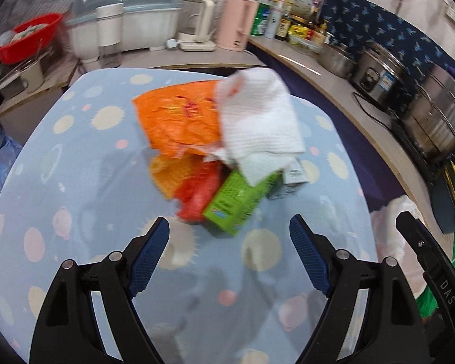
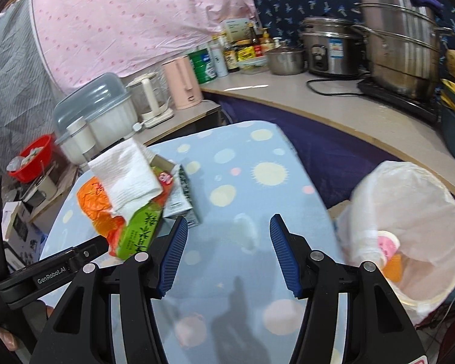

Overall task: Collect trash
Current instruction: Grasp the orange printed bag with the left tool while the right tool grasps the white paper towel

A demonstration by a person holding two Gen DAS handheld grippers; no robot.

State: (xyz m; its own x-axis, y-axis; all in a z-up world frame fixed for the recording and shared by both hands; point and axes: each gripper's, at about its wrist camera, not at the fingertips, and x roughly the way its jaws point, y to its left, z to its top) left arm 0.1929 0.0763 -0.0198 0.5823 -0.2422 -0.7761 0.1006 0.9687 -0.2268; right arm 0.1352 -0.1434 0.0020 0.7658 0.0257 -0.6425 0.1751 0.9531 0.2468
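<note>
Left tongs (image 1: pixel 229 227) spread, nothing between the pads; right tongs (image 2: pixel 229 227) likewise spread and empty. Under both — blue spotted tablecloth (image 1: pixel 75 182). Just ahead of the left tongs lies the trash pile (image 1: pixel 224 148); bin (image 2: pixel 409 212) right of the right tongs. Beyond, counter (image 2: pixel 288 94) with pots (image 2: pixel 400 39).

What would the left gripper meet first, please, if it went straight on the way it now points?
Most likely the green carton, the nearest piece of the trash pile, straight ahead of the open left gripper. Only bare tablecloth lies between; depth is hard to judge.
</note>
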